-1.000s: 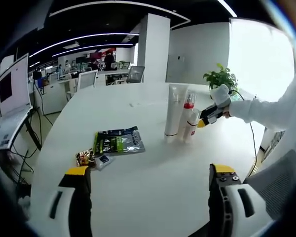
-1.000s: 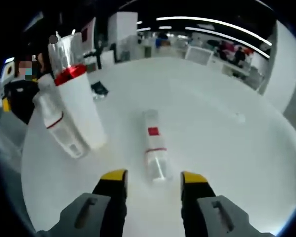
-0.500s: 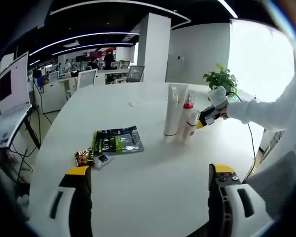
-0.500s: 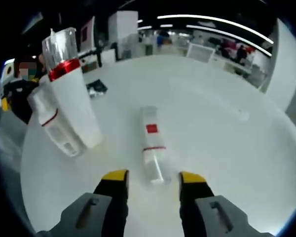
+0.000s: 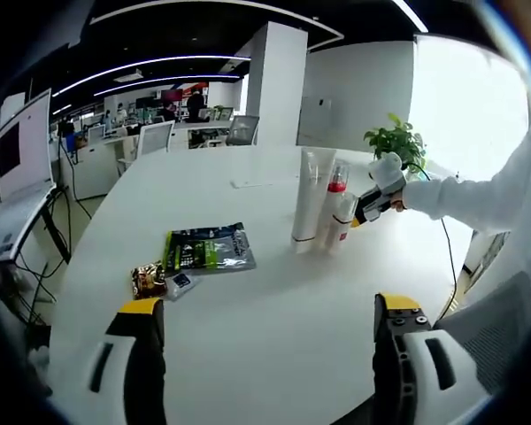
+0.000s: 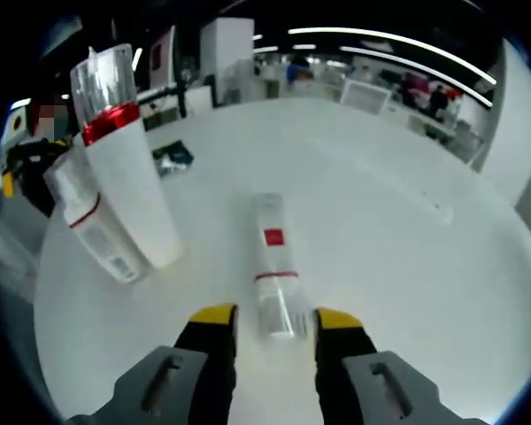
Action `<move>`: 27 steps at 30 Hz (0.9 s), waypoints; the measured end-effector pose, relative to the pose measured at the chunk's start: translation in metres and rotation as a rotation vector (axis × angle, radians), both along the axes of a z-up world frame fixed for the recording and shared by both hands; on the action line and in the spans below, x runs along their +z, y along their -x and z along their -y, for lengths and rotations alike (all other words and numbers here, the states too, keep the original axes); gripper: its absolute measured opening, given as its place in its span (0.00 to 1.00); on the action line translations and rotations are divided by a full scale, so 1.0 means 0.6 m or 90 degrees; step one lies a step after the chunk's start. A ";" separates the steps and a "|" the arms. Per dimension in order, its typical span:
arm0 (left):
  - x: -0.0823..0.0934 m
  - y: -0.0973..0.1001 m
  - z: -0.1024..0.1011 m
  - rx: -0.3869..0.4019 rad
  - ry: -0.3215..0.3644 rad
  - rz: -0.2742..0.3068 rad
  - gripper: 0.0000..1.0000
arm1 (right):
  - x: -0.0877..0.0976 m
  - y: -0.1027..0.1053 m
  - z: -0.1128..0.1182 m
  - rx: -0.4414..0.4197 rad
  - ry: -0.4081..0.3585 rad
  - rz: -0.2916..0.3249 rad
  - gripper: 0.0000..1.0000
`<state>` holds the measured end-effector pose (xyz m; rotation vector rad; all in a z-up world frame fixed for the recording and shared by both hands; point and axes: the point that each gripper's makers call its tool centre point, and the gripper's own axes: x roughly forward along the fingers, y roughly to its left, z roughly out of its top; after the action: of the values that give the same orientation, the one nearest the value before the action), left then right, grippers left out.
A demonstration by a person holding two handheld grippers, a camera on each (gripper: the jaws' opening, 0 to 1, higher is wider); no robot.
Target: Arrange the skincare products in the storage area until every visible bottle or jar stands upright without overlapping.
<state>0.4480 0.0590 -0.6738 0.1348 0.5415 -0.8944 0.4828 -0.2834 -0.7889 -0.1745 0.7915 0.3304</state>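
In the left gripper view we are holding the left gripper [image 5: 264, 332] wide open with nothing in it, as before; the upright tubes [image 5: 321, 208] are standing far ahead of it, the green packet [image 5: 207, 251] nearer, ahead-left.

In the right gripper view the right gripper [image 6: 271, 320] is narrowing its jaws around the cap end of the lying bottle [image 6: 273, 270]; we cannot tell if they are touching. Two upright bottles [image 6: 124, 181] are standing ahead-left.

A round white table [image 5: 274, 310] carried everything. On it stood a tall white tube [image 5: 306, 197], a white bottle with a red collar and clear cap [image 6: 124, 150] and a smaller white bottle [image 6: 93, 226], close together. A clear-capped white tube with a red label [image 6: 273, 266] lay flat. Well apart lay a green-and-black foil pouch [image 5: 208, 251] and small snack packets [image 5: 159, 282].
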 end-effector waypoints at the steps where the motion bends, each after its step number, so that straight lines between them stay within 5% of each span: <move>1: 0.000 0.000 0.000 0.000 0.000 0.000 0.95 | 0.000 -0.001 0.000 0.001 0.000 0.001 0.24; 4: 0.000 0.000 -0.002 0.000 -0.002 0.000 0.95 | 0.004 -0.004 0.004 -0.011 0.003 0.009 0.15; 27: 0.007 0.022 0.009 -0.014 0.001 0.005 0.95 | 0.030 0.009 0.037 -0.076 0.035 0.048 0.12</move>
<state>0.4350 0.0536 -0.6696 0.1439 0.5325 -0.9149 0.4773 -0.3058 -0.7706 -0.1893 0.7327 0.1884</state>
